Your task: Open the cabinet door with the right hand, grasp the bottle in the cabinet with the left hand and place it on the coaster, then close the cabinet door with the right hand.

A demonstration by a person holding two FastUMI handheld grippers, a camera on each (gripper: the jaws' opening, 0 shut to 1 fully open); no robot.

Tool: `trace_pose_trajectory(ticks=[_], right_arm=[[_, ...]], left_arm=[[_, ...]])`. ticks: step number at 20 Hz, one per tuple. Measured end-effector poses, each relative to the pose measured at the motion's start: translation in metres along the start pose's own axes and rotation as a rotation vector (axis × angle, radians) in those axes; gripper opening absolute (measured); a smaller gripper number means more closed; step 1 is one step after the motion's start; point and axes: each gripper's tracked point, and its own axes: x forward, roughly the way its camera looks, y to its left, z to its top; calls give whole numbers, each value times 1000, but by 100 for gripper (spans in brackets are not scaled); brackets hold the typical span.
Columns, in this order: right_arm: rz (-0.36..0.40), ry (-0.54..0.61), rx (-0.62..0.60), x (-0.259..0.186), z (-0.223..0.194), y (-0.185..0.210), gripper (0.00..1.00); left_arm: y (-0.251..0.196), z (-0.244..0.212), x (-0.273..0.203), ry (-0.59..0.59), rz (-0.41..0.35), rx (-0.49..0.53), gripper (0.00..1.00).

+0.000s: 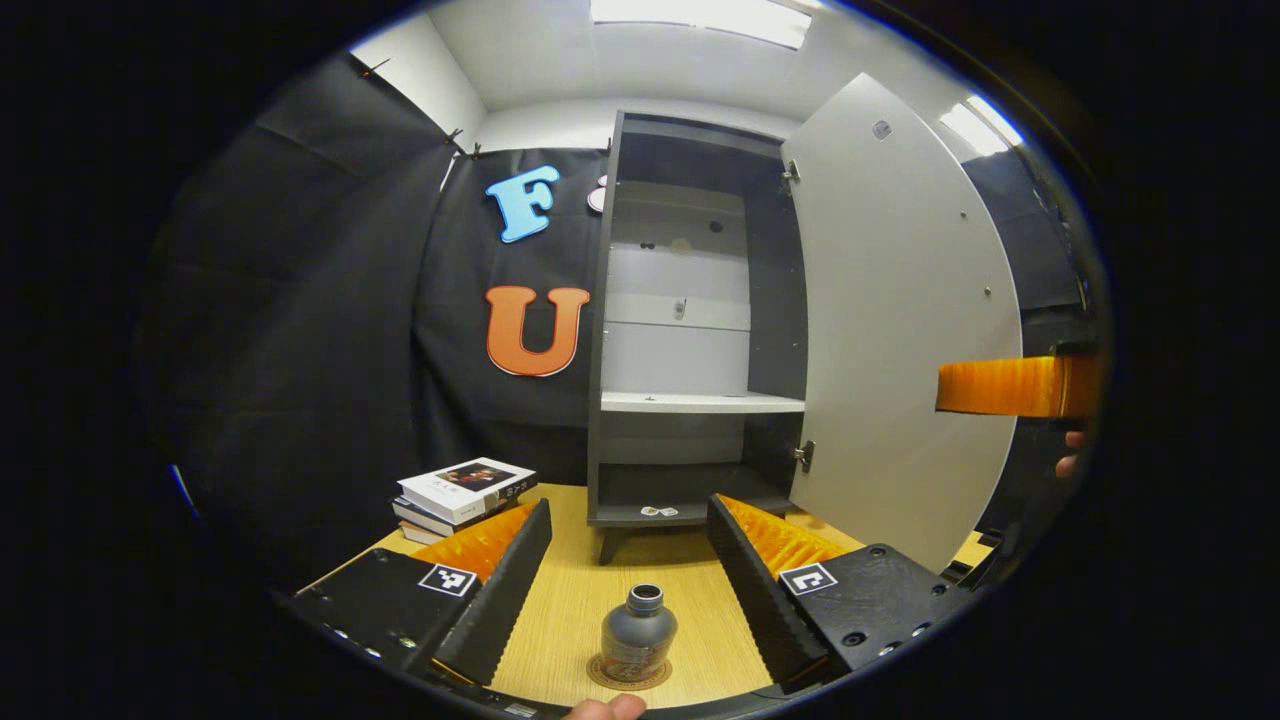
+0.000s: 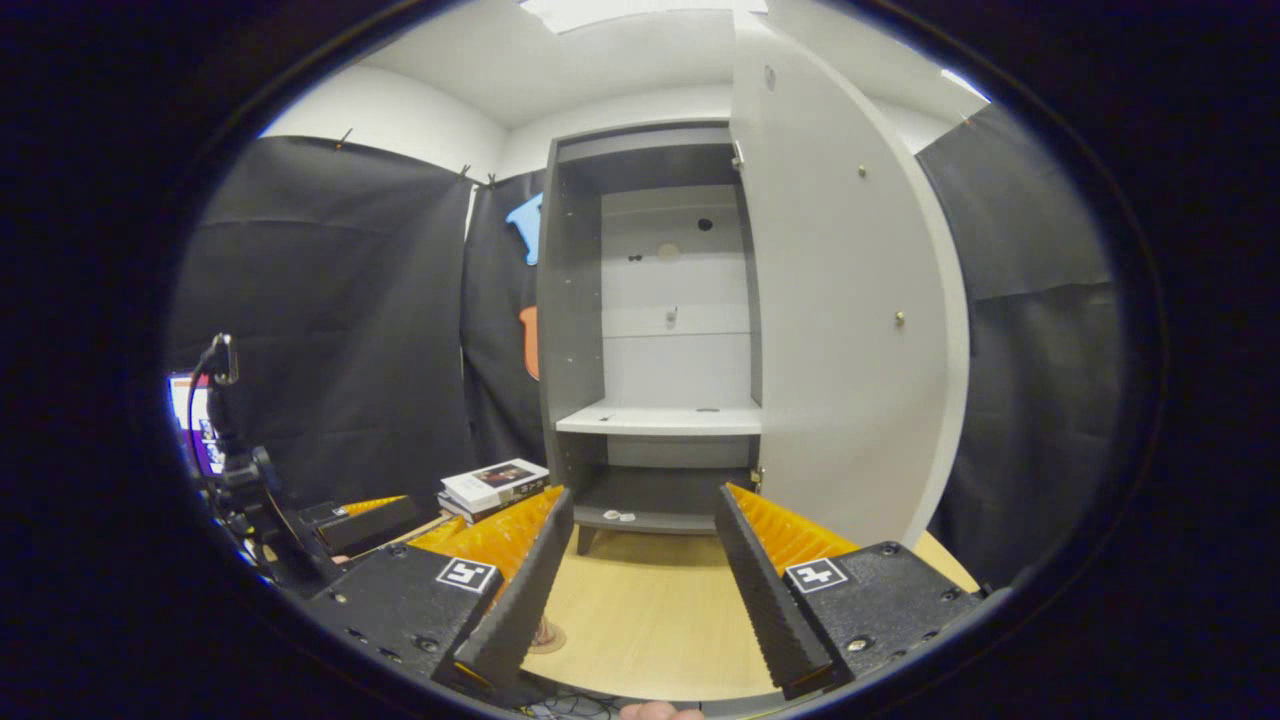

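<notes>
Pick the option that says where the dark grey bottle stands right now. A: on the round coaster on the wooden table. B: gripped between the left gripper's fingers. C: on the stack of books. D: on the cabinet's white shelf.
A: in the left gripper view the dark grey bottle stands upright on the round coaster on the wooden table, free between the open left gripper fingers.

Left claw (image 1: 628,575) has ribbed fingers on black screw-studded blocks with square coded markers; right claw (image 2: 640,585) matches.
</notes>
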Motion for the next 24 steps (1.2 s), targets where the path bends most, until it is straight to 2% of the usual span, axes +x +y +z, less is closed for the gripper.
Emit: trace_pose_trajectory(ticks=[4,10,13,18,19,20,21,22,23,24], right_arm=[[-94,-27,1,-31,26,-39,91],[-384,-79,38,-84,58,-156,94],[-485,-83,72,-92,64,-205,95],[-523,-73,91,-66,67,-244,99],[-520,-74,87,-59,69,-247,99],[-515,-76,84,-51,73,-248,94],[-505,-76,79,-43,76,-247,99],[-494,-79,74,-36,78,-246,99],[-489,-79,68,-31,81,-246,94],[-482,-80,62,-26,83,-245,99]], left_arm=[[-9,22,-8,24,-24,-8,94],[-21,33,-11,-4,-78,-11,94],[-22,32,-14,-4,-88,-3,94],[-16,31,-21,1,-80,6,94],[-14,32,-23,1,-76,9,94],[-11,32,-24,-3,-69,12,94],[-8,32,-26,-3,-60,17,94],[-6,31,-26,1,-53,20,94],[-5,29,-27,4,-51,20,94],[-2,29,-28,5,-45,20,94]])
